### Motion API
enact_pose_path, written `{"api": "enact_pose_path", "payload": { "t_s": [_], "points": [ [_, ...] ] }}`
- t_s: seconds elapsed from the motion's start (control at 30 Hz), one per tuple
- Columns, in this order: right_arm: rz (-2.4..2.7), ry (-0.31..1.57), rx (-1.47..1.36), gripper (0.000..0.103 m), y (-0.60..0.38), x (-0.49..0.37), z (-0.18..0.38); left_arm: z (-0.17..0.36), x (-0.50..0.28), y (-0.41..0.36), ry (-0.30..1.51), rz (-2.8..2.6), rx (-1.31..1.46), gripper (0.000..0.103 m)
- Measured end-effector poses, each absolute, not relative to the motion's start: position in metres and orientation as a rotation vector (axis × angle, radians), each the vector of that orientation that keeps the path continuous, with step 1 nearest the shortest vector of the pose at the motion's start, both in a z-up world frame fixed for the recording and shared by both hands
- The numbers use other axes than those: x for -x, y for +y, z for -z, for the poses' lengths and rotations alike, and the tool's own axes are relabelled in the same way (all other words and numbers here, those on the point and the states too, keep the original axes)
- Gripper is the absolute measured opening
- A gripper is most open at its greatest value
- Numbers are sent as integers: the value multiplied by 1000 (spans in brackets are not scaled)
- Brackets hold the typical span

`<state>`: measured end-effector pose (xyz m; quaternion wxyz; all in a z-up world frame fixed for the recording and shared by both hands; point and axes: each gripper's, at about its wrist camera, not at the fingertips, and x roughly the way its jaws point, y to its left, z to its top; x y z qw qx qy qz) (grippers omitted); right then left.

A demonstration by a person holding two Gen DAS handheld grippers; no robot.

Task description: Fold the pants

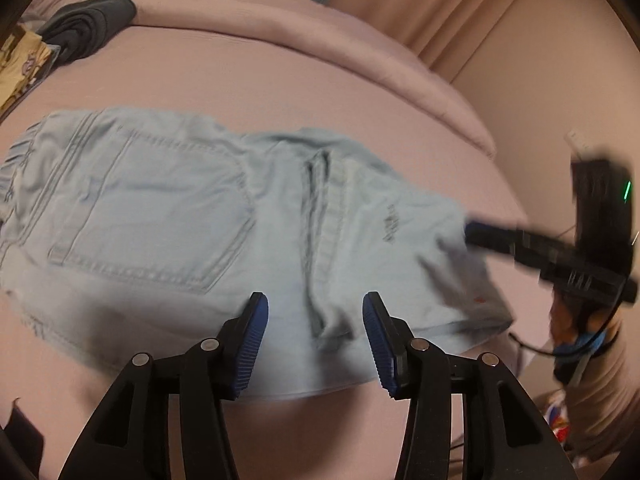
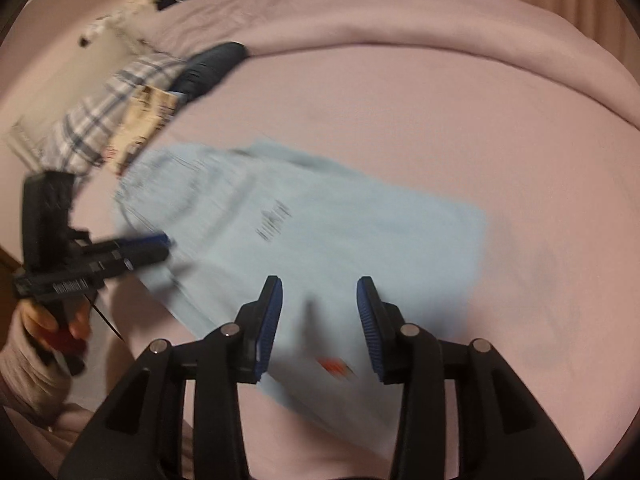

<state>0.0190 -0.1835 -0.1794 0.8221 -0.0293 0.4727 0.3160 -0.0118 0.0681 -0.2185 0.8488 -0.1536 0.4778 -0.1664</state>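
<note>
Left jaws: the left gripper [image 1: 315, 322] is hovering over the near edge of the pants, its jaws standing apart with only air between the ribbed blue pads [image 1: 253, 340]; no cloth is being pinched.
Right jaws: the right gripper [image 2: 319, 322] is likewise standing with jaws apart above the pants, nothing caught between its ridged blue pads [image 2: 370, 330]. The view is smeared with motion blur.
Gripper build: both are showing black plastic linkage arms with round silver pivot pins.
Pants: the pants [image 1: 208, 216] are lying flat on the bed, pale blue denim folded into a broad, roughly rectangular slab. A stitched patch pocket [image 1: 152, 216] is facing up on the left half, a double seam is running down the middle, and a gathered waistband is sitting at the far left.
Pants marks: a small dark printed mark [image 1: 390, 224] and a tiny orange tag [image 1: 478, 300] are showing on the right half.
Other gripper, left view: the right gripper's tip is reaching the right edge of the denim; contact cannot be told through the blur.
Hand: a hand [image 2: 60, 326] in a pale ribbed sleeve is holding the left gripper's handle at the left of the right view.
Bed: the bed [image 1: 280, 80] is wearing a smooth dusty-pink sheet, with a rumpled pink duvet bunched along its far side.
Clutter: a dark folded garment [image 1: 88, 24] and a plaid cloth [image 2: 100, 120] are lying at the far left corner.
Backdrop: pleated curtains [image 1: 460, 12] are hanging behind the bed.
</note>
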Motion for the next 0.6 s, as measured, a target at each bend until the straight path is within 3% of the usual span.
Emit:
{"api": "enact_pose_path", "payload": {
  "t_s": [0.27, 0.37, 0.53, 0.6],
  "points": [
    [-687, 1040, 204, 19, -62, -76, 214, 227, 9, 62, 993, 351, 289, 48],
    [-627, 1103, 236, 26, -53, -87, 232, 224, 13, 74, 985, 377, 338, 48],
    [-660, 1143, 239, 30, -60, -79, 209, 199, 36, 116, 897, 347, 424, 49],
    [-695, 1091, 211, 34, -66, -65, 193, 191, 50, 145, 843, 305, 507, 55]
  ]
}}
